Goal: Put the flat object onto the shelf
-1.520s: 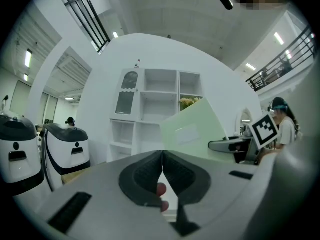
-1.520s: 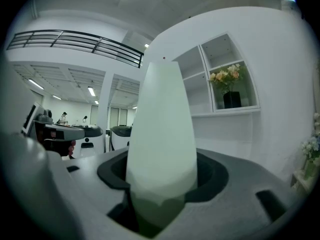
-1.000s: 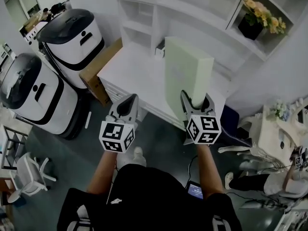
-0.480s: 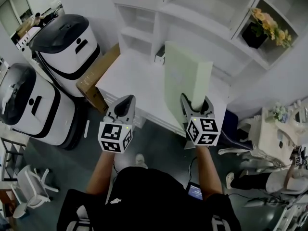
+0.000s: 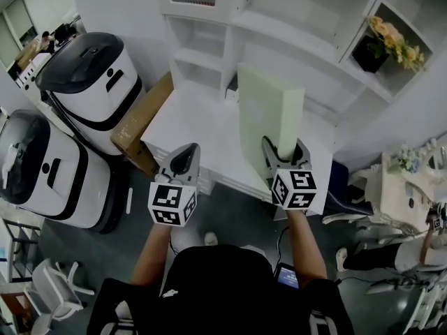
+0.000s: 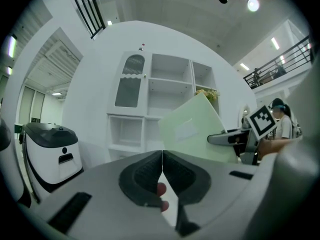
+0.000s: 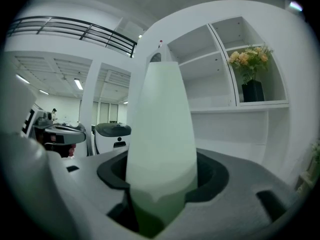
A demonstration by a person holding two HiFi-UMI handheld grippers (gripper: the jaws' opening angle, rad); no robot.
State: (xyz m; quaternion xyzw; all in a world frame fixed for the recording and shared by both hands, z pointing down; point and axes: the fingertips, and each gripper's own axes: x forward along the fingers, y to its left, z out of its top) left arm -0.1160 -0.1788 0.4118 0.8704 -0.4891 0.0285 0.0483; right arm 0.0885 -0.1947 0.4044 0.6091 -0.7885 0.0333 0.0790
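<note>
A pale green flat box [image 5: 269, 121] stands upright on its edge in my right gripper [image 5: 282, 150], whose jaws are shut on its lower end. In the right gripper view the pale green box [image 7: 161, 149] fills the gap between the dark pads. My left gripper [image 5: 185, 155] hangs to the left of it with its jaws pressed together and nothing between them; in its own view the pads [image 6: 145, 176] meet along a thin line. The white shelf unit [image 5: 293, 30] with open compartments rises just ahead, above a white counter [image 5: 192, 121].
Two white-and-black machines [image 5: 94, 79] stand on the floor at the left, beside a brown cardboard box [image 5: 143, 121]. A black pot of yellow flowers [image 5: 387, 44] occupies a right-hand shelf compartment. Bags and a seated person are at the far right.
Both grippers and the green box have come closer to the shelf unit and counter. Neither grip has changed.
</note>
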